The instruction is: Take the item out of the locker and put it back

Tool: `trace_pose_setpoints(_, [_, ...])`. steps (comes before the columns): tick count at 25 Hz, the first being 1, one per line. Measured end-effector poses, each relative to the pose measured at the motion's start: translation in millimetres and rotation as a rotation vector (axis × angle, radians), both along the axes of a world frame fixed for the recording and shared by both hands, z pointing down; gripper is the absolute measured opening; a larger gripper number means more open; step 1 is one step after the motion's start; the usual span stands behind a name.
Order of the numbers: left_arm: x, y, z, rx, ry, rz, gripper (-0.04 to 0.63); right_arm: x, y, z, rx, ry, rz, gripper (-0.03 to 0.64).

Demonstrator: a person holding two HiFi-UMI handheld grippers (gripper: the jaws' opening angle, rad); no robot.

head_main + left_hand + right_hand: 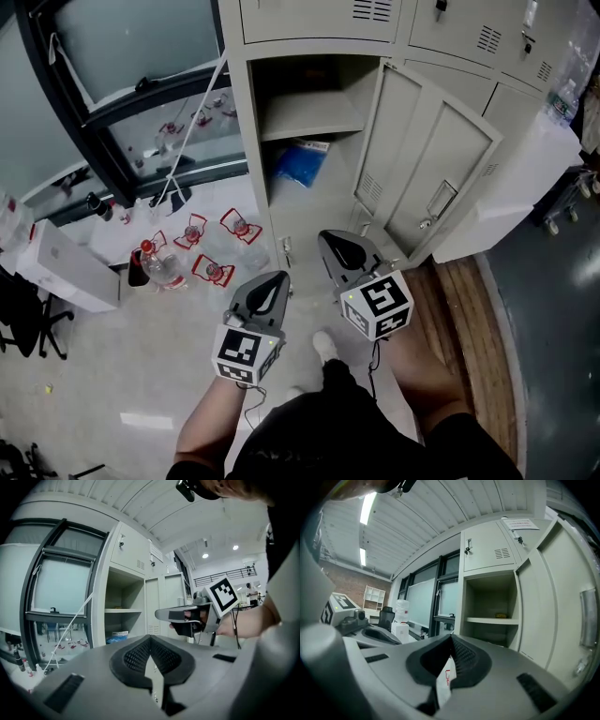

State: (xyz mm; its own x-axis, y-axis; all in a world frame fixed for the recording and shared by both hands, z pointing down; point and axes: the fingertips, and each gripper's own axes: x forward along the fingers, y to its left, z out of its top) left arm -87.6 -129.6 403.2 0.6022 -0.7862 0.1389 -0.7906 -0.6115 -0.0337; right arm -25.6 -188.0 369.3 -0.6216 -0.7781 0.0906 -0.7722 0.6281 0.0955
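Note:
The grey locker (246,141) stands open, its door (427,178) swung out to the right. A blue packet (300,161) lies on the locker's bottom under the shelf (309,117); it also shows in the left gripper view, blue packet (117,638). My left gripper (281,277) is held in front of the locker with its jaws shut and nothing in them. A little further forward, near the door's foot, my right gripper (328,236) is also shut. A white sliver shows in the slit between its pads (461,656); I cannot tell what it is. Both grippers are well short of the packet.
Several water bottles with red labels (211,248) lie on the floor left of the locker. A white box (66,267) and a dark window frame (122,141) are further left. A white cabinet (525,178) stands at right. A small yellow thing (501,615) sits on the shelf.

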Motion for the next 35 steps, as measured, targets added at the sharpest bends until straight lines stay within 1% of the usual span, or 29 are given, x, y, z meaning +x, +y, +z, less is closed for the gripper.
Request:
trace_pose_setpoints(12, [10.7,-76.0,-5.1,0.029,0.005,-0.056,0.003,4.1,-93.7,8.6,0.004,0.075,-0.041,-0.003])
trace_pose_setpoints(13, [10.6,-81.6,-3.7,0.027,0.008,-0.062,0.003,3.3,-100.9,11.2,-0.001,0.080,-0.048,0.021])
trace_pose_setpoints(14, [10.9,-86.9,-2.3,0.024,0.010,-0.069,0.003,2.5,-108.0,14.2,-0.006,0.085,-0.054,0.060])
trace_pose_setpoints(17, [13.3,-101.8,2.4,0.018,0.010,-0.079,0.003,1.4,-128.8,25.1,-0.010,0.117,-0.058,0.061])
trace_pose_setpoints(21, [13.2,-120.4,9.1,0.009,0.004,-0.087,0.003,-3.7,-158.2,43.0,-0.027,0.161,-0.067,0.087])
trace_pose_setpoints(27, [11.5,-143.7,23.5,-0.013,-0.008,-0.095,0.005,-11.6,-195.0,75.9,-0.040,0.264,-0.076,0.116])
trace_pose_setpoints(30, [12.9,-152.6,31.6,-0.030,-0.011,-0.096,0.005,-14.5,-208.6,94.5,-0.061,0.327,-0.082,0.121])
trace_pose_setpoints(35, [10.0,-165.2,41.3,-0.052,-0.010,-0.106,0.005,-22.1,-232.8,121.3,-0.071,0.441,-0.087,0.133])
